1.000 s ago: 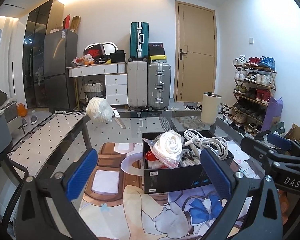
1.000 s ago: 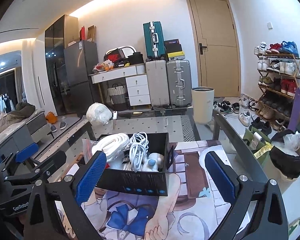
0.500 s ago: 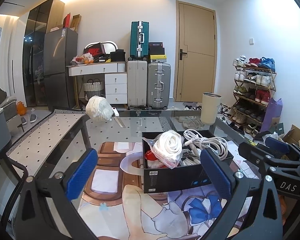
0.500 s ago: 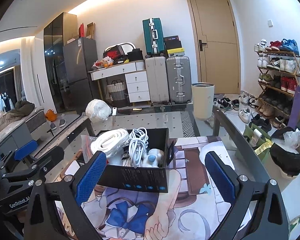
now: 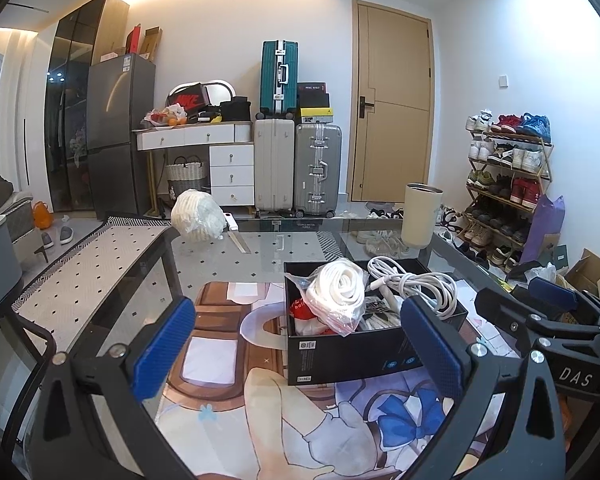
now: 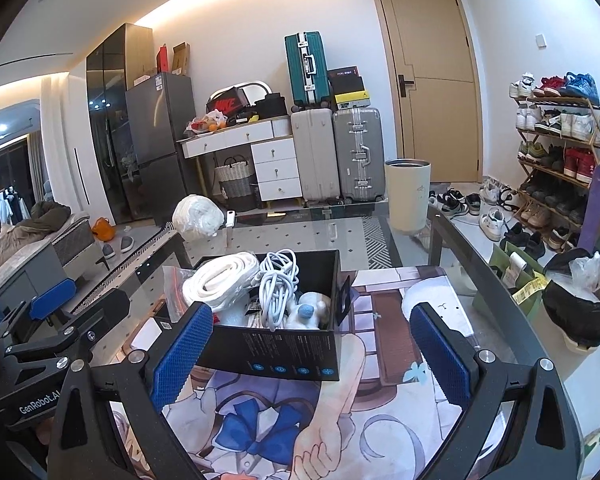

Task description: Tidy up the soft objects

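Indoors, two handheld grippers hover low over a glass counter [image 5: 284,240] that is partly covered by a printed cartoon mat [image 5: 284,408]. From the left wrist view, the left gripper [image 5: 300,344] has its jaws spread wide and holds nothing, its blue pads at about 8 and 4 o'clock in the frame. The right gripper [image 6: 312,356] in its own view likewise has jaws wide apart and empty. Each gripper shows in the other's camera: the right one at 3 o'clock of the left view, the left one at 8 o'clock of the right view. Between them on the mat stands an open black box [image 5: 340,354], near the centre of both views. Inside it lie the soft things: a coil of white rope in a clear plastic bag [image 5: 338,292] on the box's left side as seen from the left wrist view, and a bundle of white cable [image 5: 416,284] beside it toward the right, draped over the rim. The right view also shows a small pale object with a blue end [image 6: 310,312] lying deeper in the box. Well apart from the box, at about 11 o'clock near the far edge of the counter, sits a white bundle wrapped in plastic [image 5: 198,216], with a ruler-like strip [image 5: 238,240] just beside it. A cream cylindrical bin [image 6: 408,194] stands beyond the counter at 1 o'clock. Suitcases [image 5: 296,168], a white drawer unit [image 5: 232,174], a wooden door [image 5: 392,104] and a shoe rack [image 5: 504,176] line the far walls.
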A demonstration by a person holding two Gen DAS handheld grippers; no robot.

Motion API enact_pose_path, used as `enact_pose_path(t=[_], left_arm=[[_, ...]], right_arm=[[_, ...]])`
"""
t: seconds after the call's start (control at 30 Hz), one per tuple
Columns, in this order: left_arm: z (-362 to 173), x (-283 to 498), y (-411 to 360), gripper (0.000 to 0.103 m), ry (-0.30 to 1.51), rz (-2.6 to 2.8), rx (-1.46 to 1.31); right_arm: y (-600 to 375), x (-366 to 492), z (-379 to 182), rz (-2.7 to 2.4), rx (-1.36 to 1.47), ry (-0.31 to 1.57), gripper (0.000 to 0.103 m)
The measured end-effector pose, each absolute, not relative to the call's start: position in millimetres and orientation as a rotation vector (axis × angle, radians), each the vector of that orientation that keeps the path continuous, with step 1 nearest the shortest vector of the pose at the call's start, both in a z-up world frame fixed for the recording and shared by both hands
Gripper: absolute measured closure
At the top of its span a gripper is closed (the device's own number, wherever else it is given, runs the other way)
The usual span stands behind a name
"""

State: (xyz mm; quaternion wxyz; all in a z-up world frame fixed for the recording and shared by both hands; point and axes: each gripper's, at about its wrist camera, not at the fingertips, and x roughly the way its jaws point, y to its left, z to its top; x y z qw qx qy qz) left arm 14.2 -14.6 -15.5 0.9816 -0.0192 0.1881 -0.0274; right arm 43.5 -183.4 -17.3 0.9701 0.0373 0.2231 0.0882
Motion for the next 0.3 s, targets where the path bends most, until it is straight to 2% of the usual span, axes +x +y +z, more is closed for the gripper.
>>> enact_pose_path(t=[0.3], left_arm=[[-14.5,13.5,-16.5,0.000,0.387,-0.069,-0.026]], right_arm=[[-184.5,43.0,-17.1,0.173,0.084,0.462,0.002]])
